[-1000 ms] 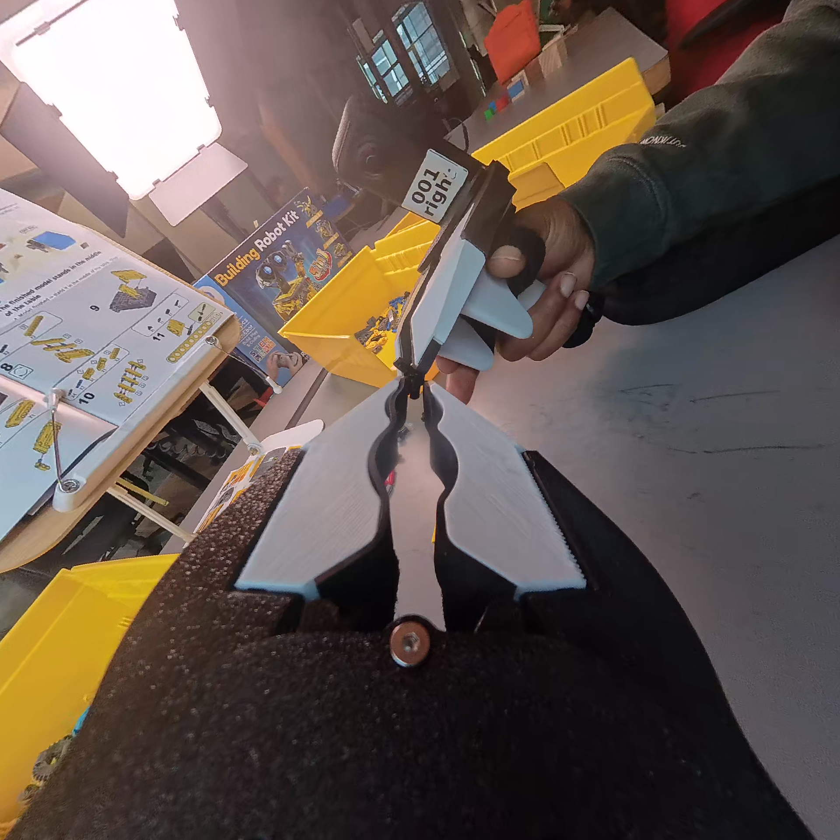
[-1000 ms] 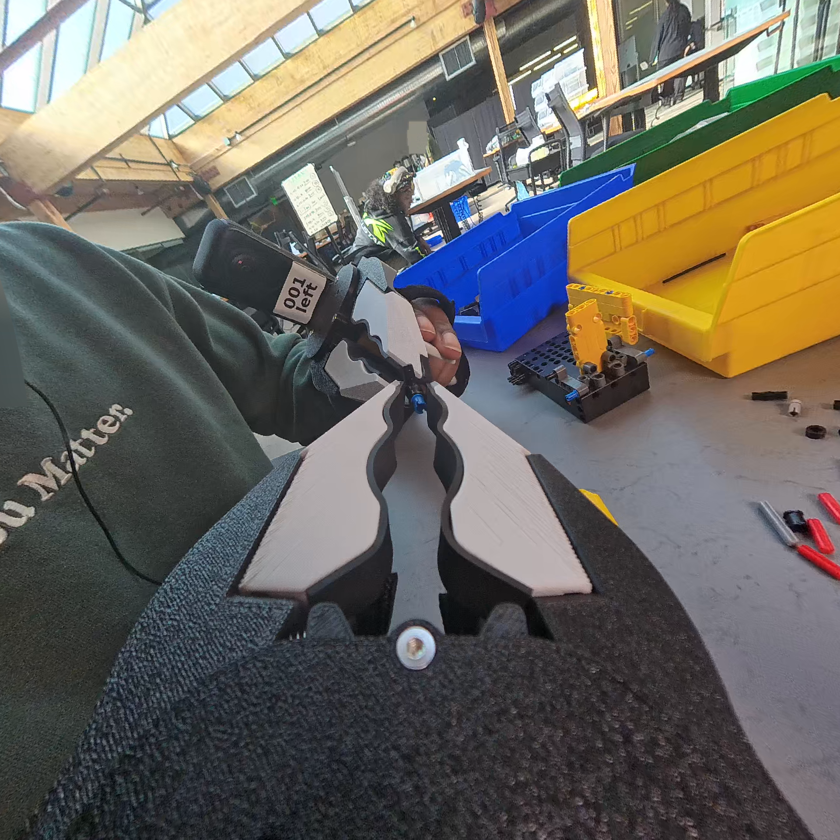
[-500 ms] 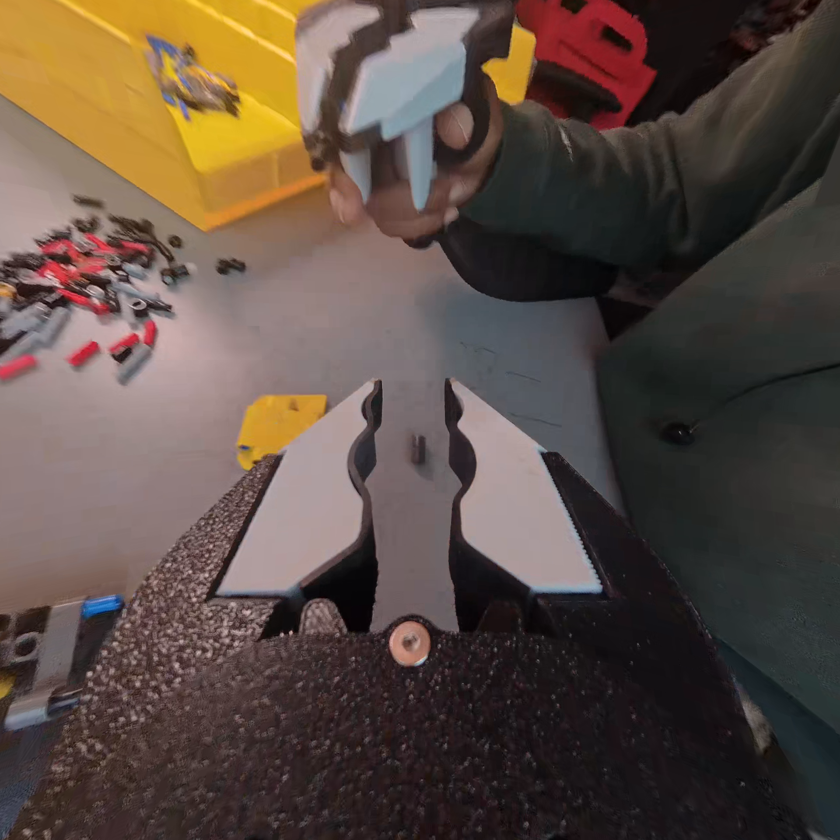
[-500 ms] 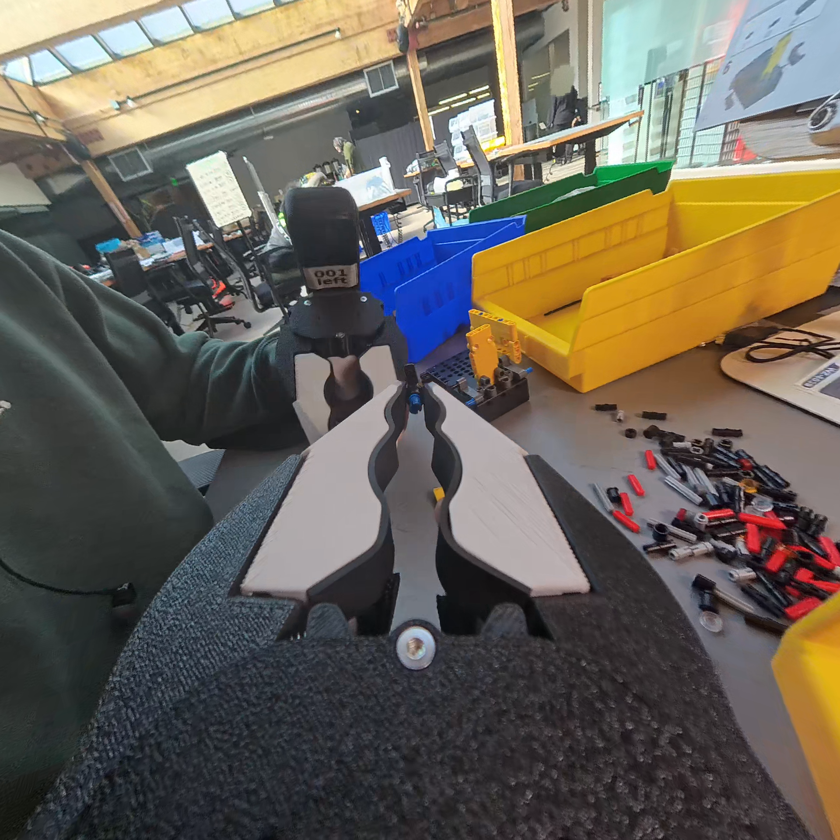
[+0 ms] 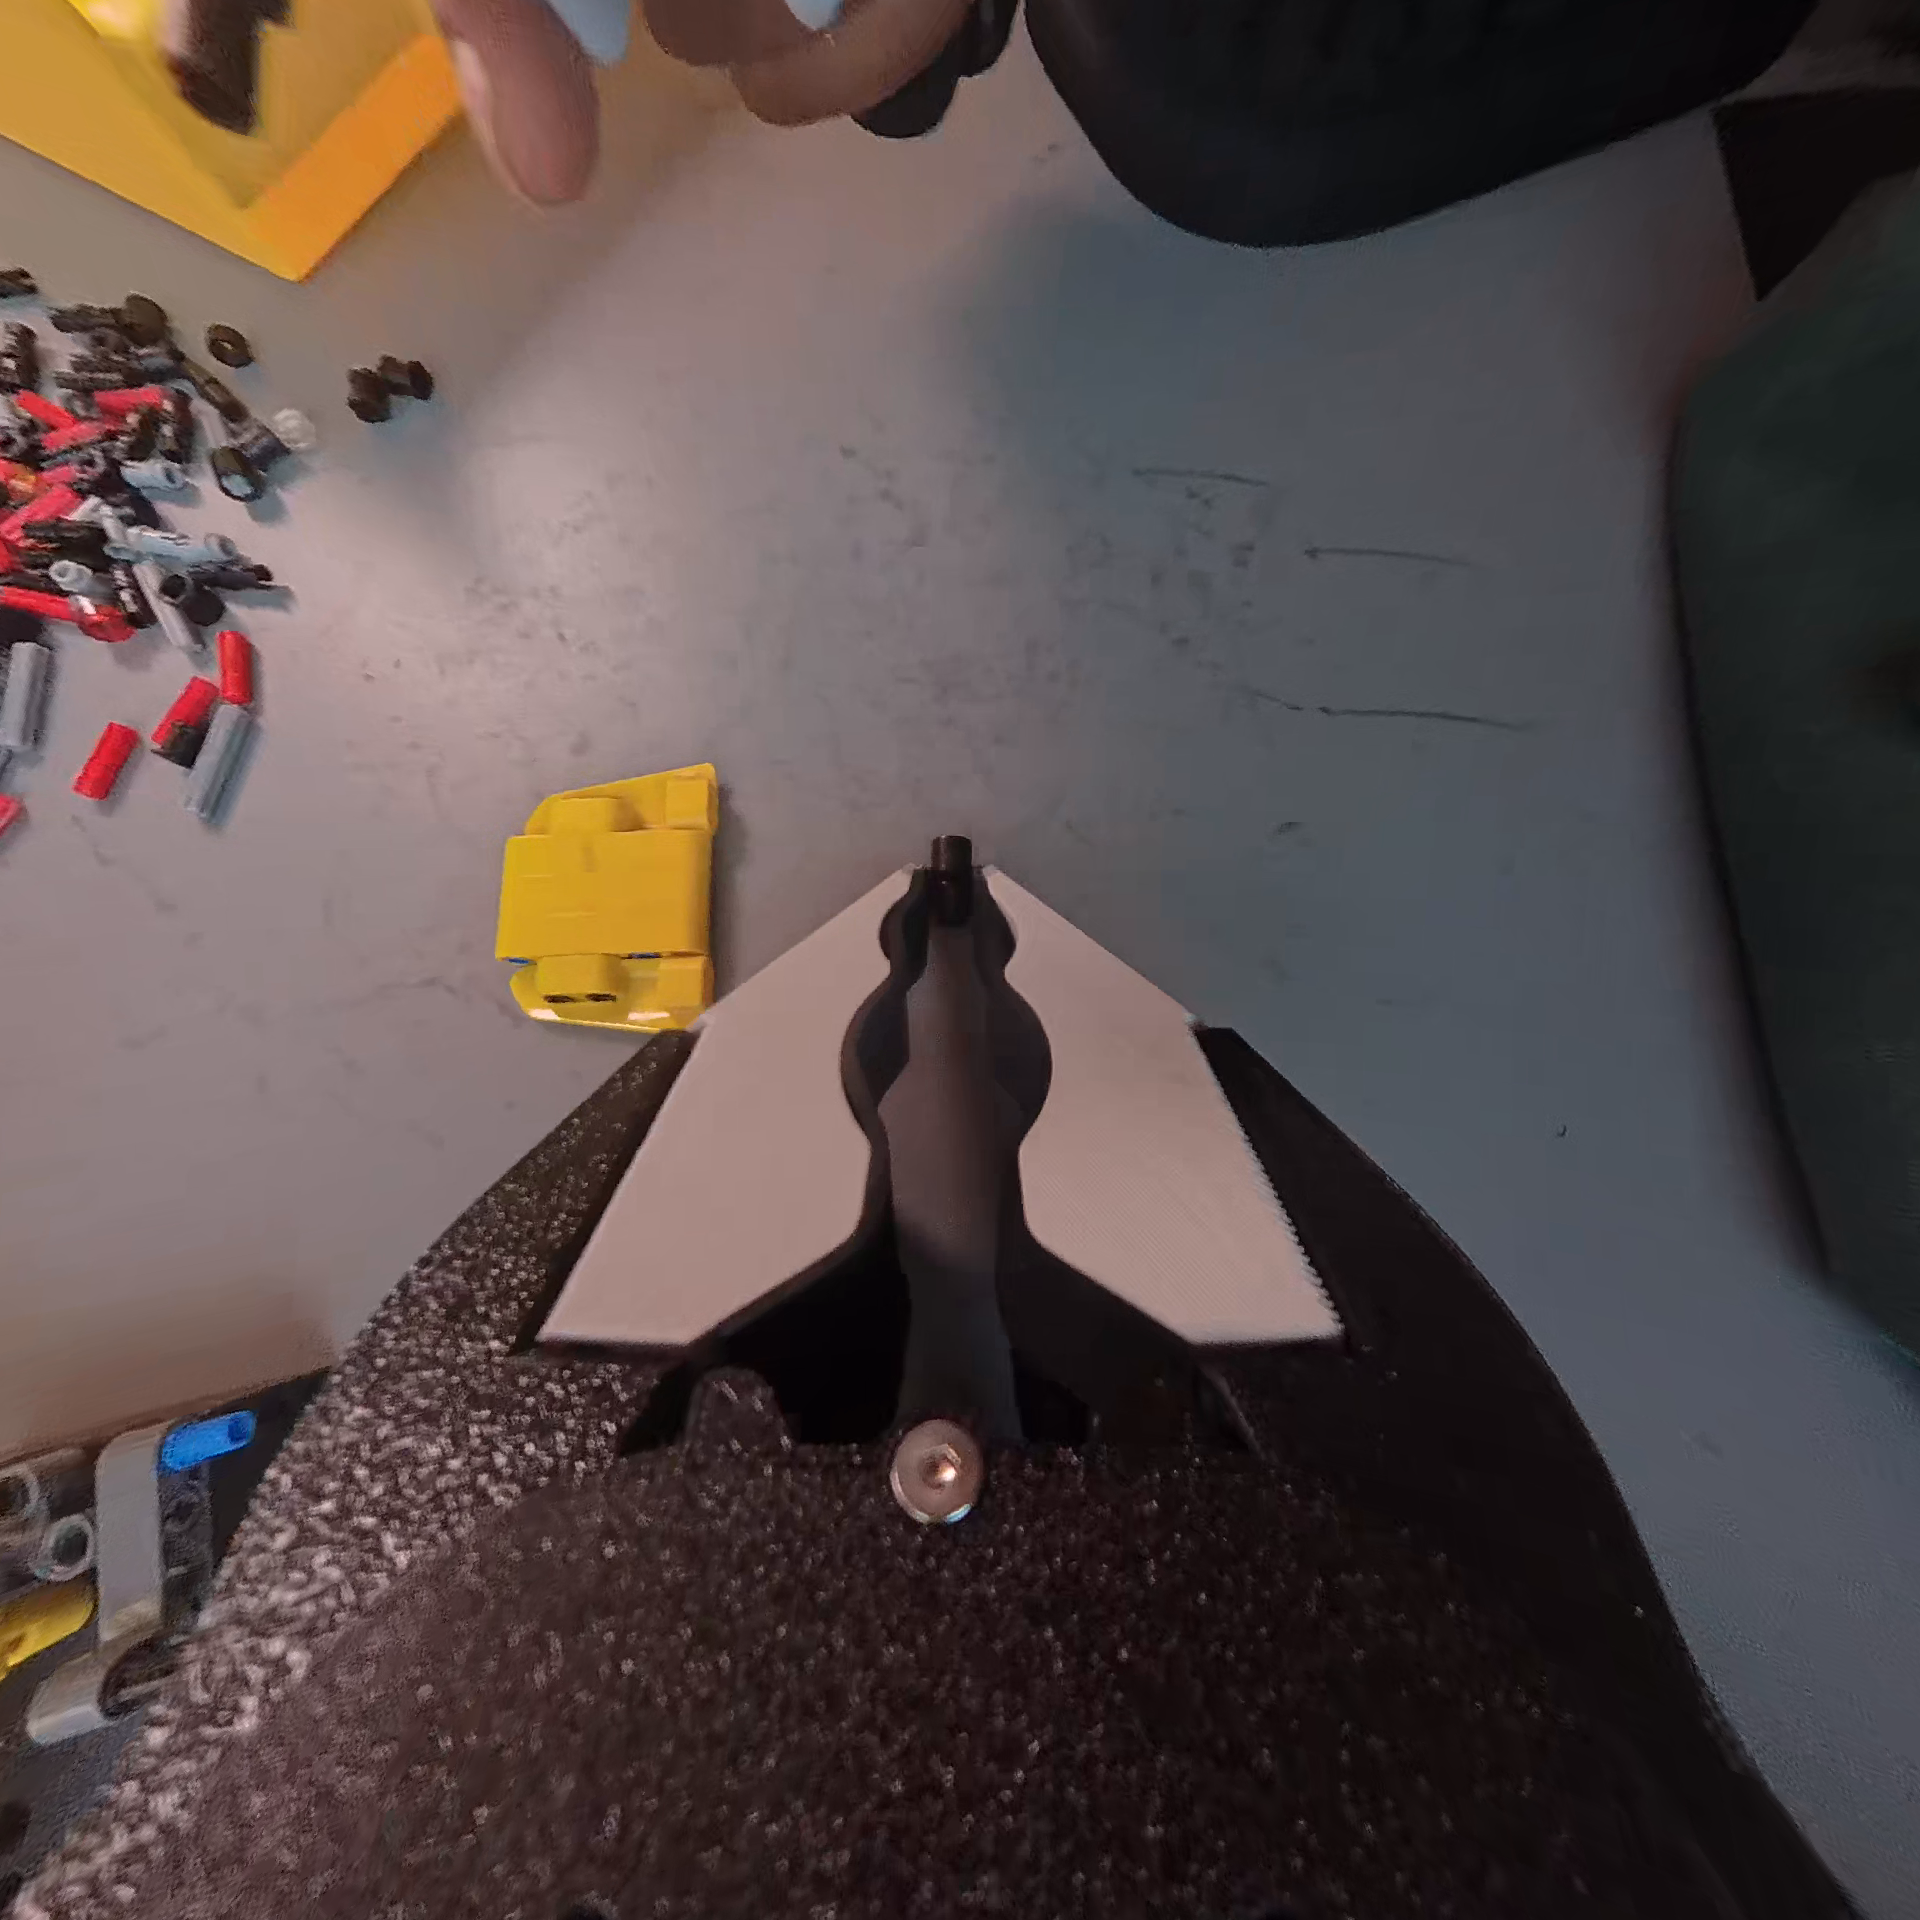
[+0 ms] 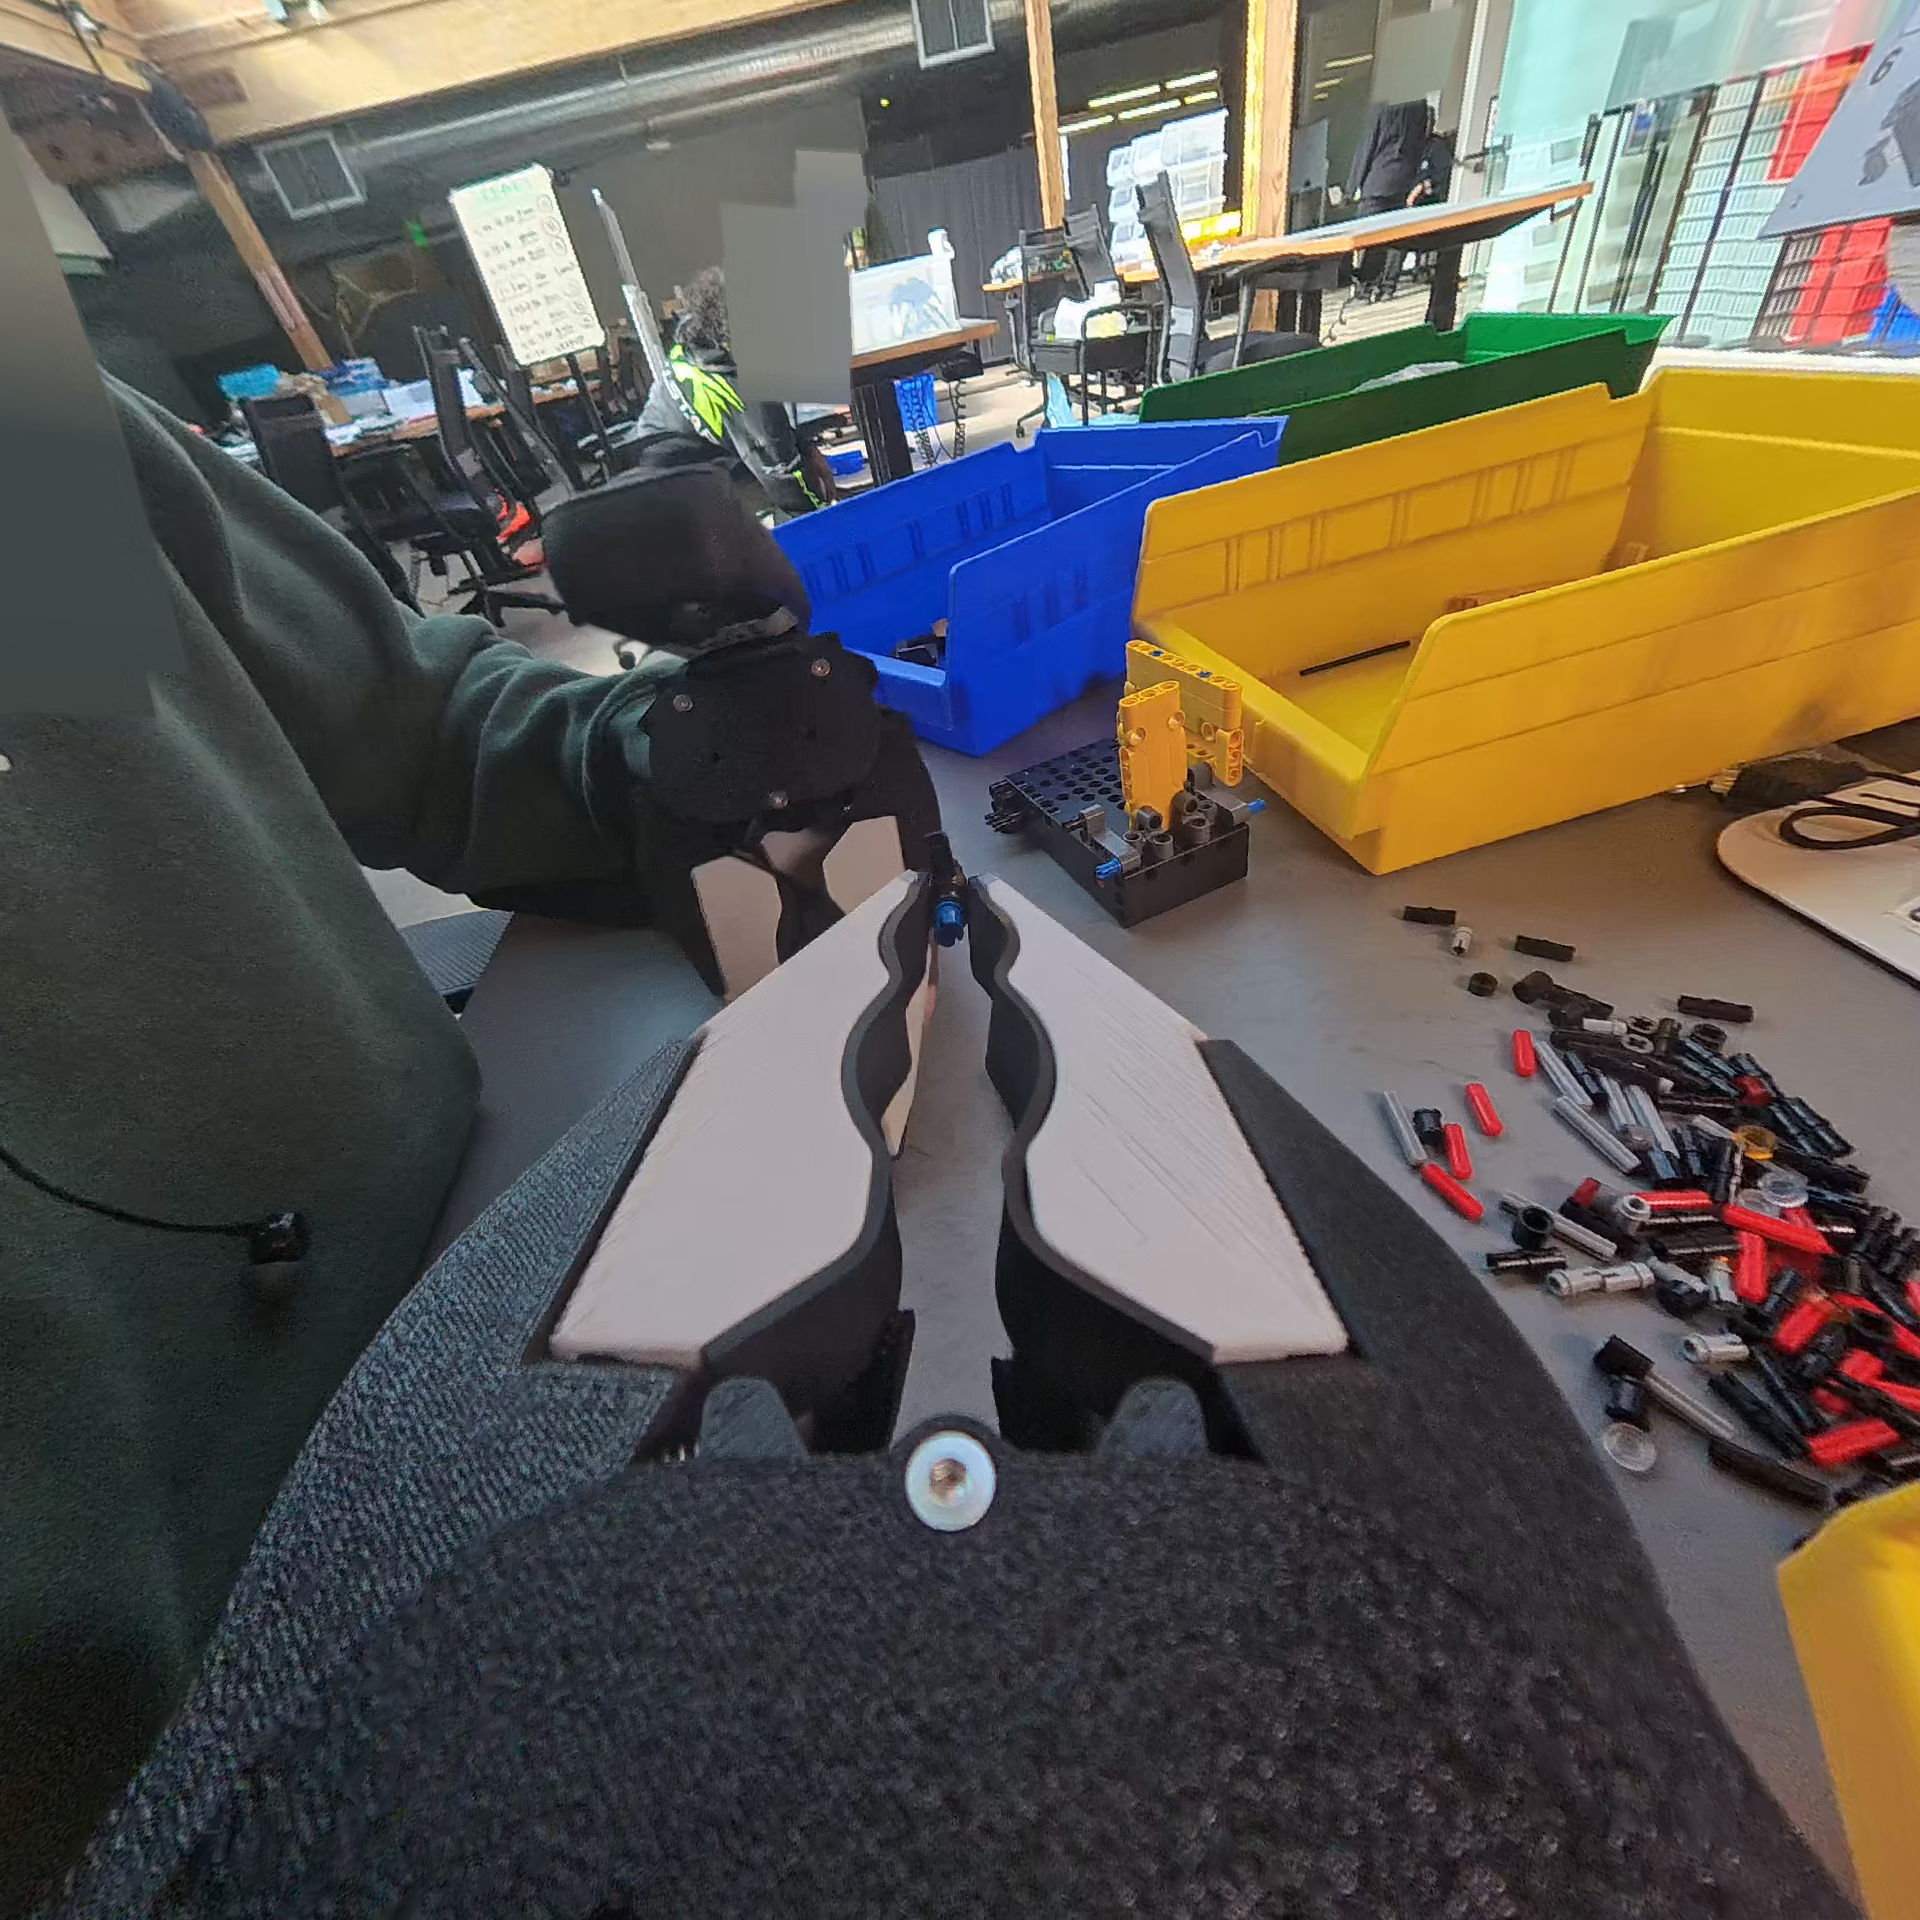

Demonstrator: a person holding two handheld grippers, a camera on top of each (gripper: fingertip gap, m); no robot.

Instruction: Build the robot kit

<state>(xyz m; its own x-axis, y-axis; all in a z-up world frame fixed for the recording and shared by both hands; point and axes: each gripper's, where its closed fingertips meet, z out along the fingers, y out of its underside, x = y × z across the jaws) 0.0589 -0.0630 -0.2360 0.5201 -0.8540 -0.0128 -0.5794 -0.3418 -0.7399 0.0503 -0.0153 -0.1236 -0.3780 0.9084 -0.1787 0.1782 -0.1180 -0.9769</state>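
left tool [image 5: 948, 875] is clenching a small black plastic peg [image 5: 948, 860] against the grey desk [image 5: 1143, 582]; right tool [image 6: 948, 902] is pinching a blue-tipped black pin [image 6: 945, 906] aloft.

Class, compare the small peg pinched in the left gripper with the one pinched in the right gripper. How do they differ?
The left gripper grips an all-black peg, low over the grey table. The right gripper grips a black-and-blue peg, raised well above it. Both pegs are small, clamped at the fingertips and poking past them.

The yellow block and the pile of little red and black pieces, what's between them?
Nothing: bare grey table separates the yellow block from the pile, seen in the left wrist view.
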